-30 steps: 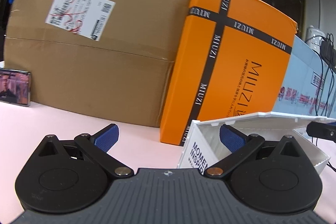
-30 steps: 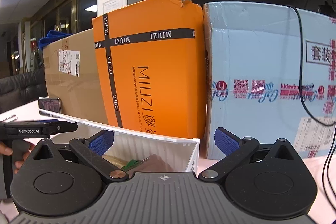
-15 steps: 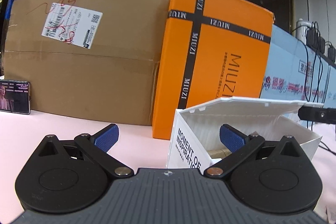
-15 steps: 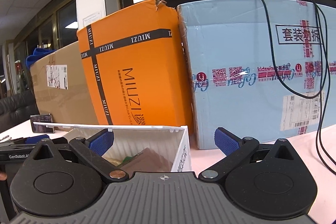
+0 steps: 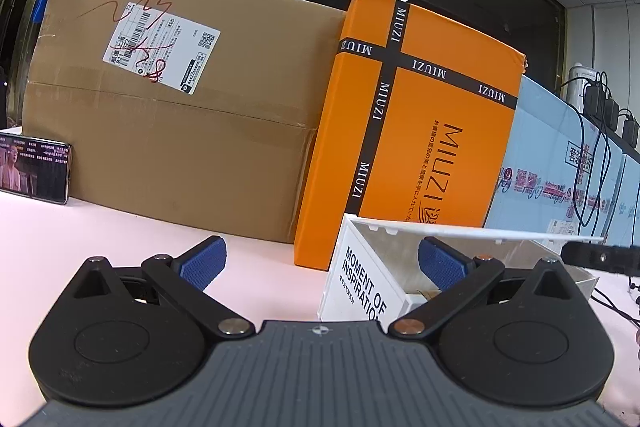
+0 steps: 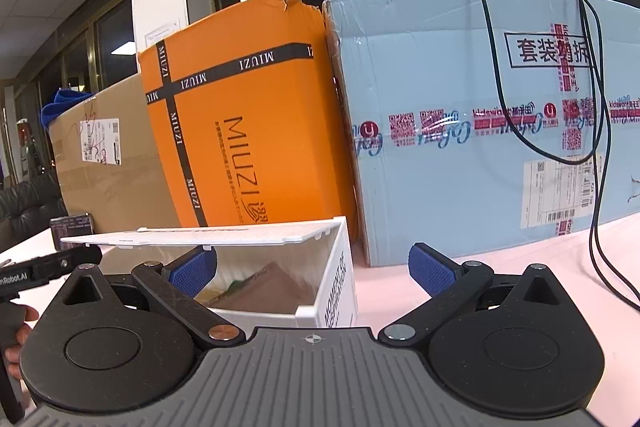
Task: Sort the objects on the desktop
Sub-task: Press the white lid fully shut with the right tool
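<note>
A white storage box (image 5: 360, 287) printed "MOMENT OF INSPIRATION" stands on the pink table, its lid (image 5: 480, 233) raised flat over it. It also shows in the right wrist view (image 6: 336, 275), with brown and green items (image 6: 272, 283) inside. My left gripper (image 5: 320, 263) is open and empty, just left of the box's front corner. My right gripper (image 6: 314, 267) is open and empty, in front of the box's right end. The tip of the other gripper (image 5: 600, 259) shows at the right of the left wrist view.
A brown carton (image 5: 172, 131), an orange MIUZI box (image 5: 420, 147) and a light blue carton (image 6: 480, 131) stand in a row behind. A phone (image 5: 34, 167) leans on the brown carton. Black cables (image 6: 596, 155) hang over the blue carton onto the table.
Both grippers shifted slightly around the white box and stayed open. The box lid now sits flatter over the box.
</note>
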